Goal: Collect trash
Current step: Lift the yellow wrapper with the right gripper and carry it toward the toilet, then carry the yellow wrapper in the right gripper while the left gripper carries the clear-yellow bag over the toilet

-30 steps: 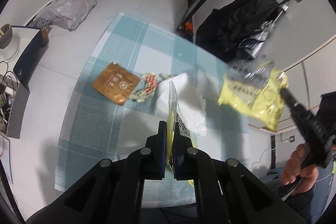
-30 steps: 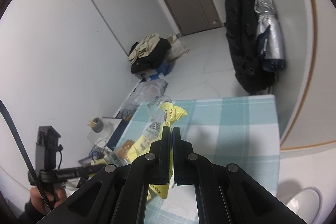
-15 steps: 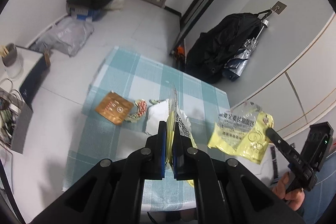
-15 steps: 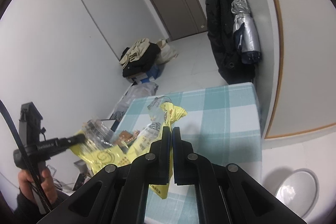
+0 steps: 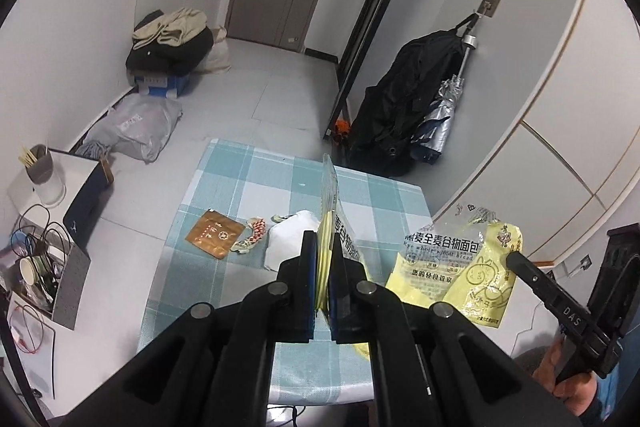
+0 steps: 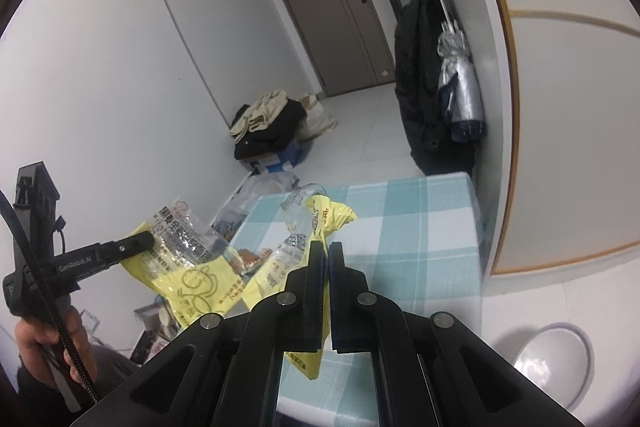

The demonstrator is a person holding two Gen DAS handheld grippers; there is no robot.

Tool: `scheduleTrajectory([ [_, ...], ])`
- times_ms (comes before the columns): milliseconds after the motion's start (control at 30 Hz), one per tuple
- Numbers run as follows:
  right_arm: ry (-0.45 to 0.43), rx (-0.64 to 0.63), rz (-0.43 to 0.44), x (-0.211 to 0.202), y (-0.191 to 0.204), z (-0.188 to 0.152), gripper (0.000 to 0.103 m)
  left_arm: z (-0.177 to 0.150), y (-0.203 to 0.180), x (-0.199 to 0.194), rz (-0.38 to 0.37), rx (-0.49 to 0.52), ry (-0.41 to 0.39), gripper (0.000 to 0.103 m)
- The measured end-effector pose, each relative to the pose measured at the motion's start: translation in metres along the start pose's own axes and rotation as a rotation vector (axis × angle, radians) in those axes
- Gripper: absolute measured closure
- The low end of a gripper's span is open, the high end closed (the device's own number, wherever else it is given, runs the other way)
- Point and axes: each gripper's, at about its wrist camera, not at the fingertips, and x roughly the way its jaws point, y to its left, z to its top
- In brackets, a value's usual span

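Above the table [image 5: 256, 183] | two tools [image 5: 324, 247] [image 6: 325, 259], each clamping one yellow wrapper [image 5: 452, 267] [image 6: 188, 267] | three scraps [image 5: 215, 239] below.

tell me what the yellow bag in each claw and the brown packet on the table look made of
Both yellow bread bags: thin glossy plastic film, likely, with see-through crinkled tops. Brown packet: probably coated foil or paper, flat, with a coppery sheen.

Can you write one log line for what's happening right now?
left tongs: shut on yellow-and-clear plastic bread bag | right tongs: shut on second yellow-and-clear bread bag | on table: brown foil packet
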Motion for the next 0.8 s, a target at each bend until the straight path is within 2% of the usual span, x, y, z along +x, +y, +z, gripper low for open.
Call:
scheduleTrajectory([
  [167, -0.061, 0.019, 0.004, -0.026, -0.004, 0.003, 0.101, 0.001, -0.025, -0.011, 0.020, 0.057, -0.042, 0.102],
  [400, -0.148, 0.030, -0.023, -0.075, -0.017, 0.009, 0.101, 0.009, -0.064, -0.022, -0.010, 0.101, -0.083, 0.102],
  [500, -0.193, 0.050, -0.038, -0.099, -0.031, 0.014, 0.101, 0.011, -0.083, -0.021, 0.013, 0.134, -0.092, 0.102],
  [800, -0.280, 0.118, -0.147, -0.164, -0.088, 0.021, 0.101, 0.012, -0.147, -0.008, -0.067, 0.212, -0.076, 0.102],
])
